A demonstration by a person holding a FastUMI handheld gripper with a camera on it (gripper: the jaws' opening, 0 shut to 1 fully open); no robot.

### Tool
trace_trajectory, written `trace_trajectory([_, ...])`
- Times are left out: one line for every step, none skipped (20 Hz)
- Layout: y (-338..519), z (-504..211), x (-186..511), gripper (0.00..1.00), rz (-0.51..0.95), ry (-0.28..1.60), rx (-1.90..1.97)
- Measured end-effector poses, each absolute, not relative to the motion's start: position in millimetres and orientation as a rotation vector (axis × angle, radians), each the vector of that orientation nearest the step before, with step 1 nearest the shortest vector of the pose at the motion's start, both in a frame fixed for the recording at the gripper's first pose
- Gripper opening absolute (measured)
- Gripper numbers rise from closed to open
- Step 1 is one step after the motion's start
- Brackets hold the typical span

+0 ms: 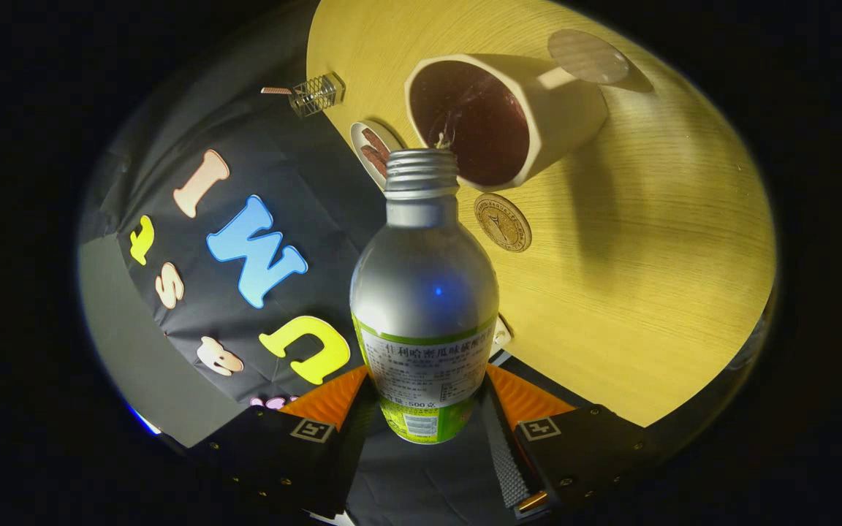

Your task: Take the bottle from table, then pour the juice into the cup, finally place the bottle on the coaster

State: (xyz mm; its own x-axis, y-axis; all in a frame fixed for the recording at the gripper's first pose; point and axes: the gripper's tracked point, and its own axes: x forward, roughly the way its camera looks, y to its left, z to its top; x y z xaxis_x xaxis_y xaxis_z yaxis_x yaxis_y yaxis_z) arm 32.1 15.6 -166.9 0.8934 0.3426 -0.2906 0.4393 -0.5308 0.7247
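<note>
Fingers (425,409) clamped on bottle (425,292), tilted, mouth at cup (501,117) rim. Risk: juice misses rim, spills onto bench (647,256); coaster (502,222) just beside.

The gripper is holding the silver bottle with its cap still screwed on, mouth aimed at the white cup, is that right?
Not quite. The gripper view shows the silver bottle with its cap off: the threaded neck is bare and open. The rest holds: the gripper has both fingers pressed on the bottle's labelled lower part, and its mouth sits at the rim of the white cup.
</note>
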Motion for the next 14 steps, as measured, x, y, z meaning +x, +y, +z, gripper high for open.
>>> trace_trajectory([15.2,-166.1,33.3,0.76,-0.141,0.553,2.187])
trace_trajectory([16.0,-163.6,33.5,0.76,-0.133,0.554,2.191])
trace_trajectory([18.7,-163.2,33.7,0.76,-0.128,0.563,2.189])
trace_trajectory([18.6,-163.4,34.8,0.76,-0.127,0.564,2.19])
trace_trajectory([17.6,-162.6,35.1,0.76,-0.129,0.564,2.198])
trace_trajectory([16.6,-162.1,36.1,0.76,-0.132,0.563,2.203])
trace_trajectory([16.9,-161.4,36.7,0.76,-0.131,0.564,2.208])
trace_trajectory([17.6,-161.5,36.4,0.76,-0.129,0.565,2.209])
trace_trajectory([17.0,-160.6,35.4,0.76,-0.131,0.564,2.211])
trace_trajectory([16.1,-162.0,35.4,0.76,-0.135,0.566,2.216])
trace_trajectory([14.7,-161.8,34.4,0.76,-0.137,0.564,2.218])
trace_trajectory([15.2,-163.2,34.4,0.76,-0.139,0.567,2.218])
trace_trajectory([15.7,-162.2,33.6,0.76,-0.141,0.569,2.217])
trace_trajectory([15.5,-162.8,34.0,0.76,-0.142,0.57,2.216])
